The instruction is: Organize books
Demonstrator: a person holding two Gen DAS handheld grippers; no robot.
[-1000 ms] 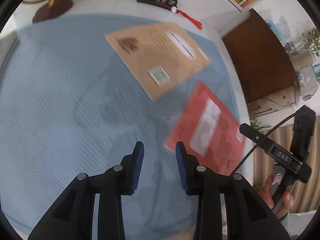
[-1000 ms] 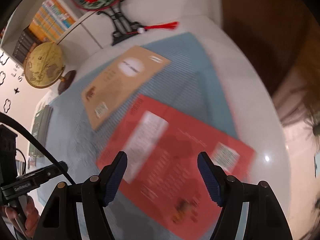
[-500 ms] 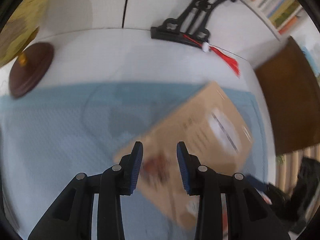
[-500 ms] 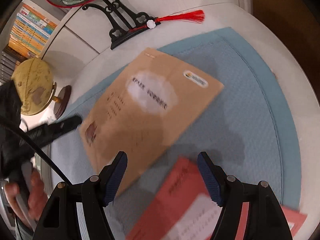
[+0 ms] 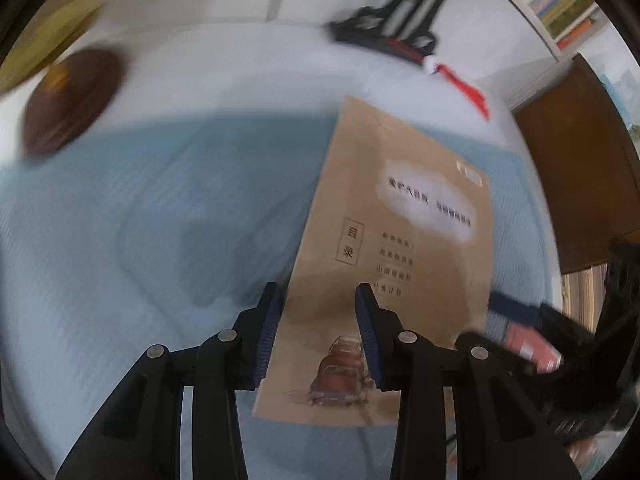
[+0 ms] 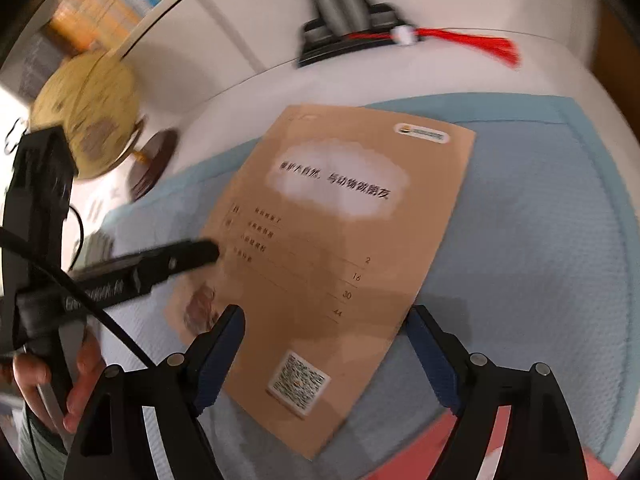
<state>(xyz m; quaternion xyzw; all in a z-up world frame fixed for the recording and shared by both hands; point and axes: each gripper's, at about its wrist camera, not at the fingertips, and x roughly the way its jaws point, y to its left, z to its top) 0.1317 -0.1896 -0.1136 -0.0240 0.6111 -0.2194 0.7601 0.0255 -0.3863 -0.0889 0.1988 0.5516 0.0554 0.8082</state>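
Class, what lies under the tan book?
The tan book lies flat on a blue mat. Whatever the cover hides beneath it cannot be seen.

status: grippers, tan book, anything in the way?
Left gripper and right gripper open, empty, right jaws just widening. Tan book flat on blue mat. Nothing blocking.

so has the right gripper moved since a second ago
Yes. The right gripper has travelled up the blue mat toward the fan stand, leaving the red book for the tan book, jaws just opening wider.
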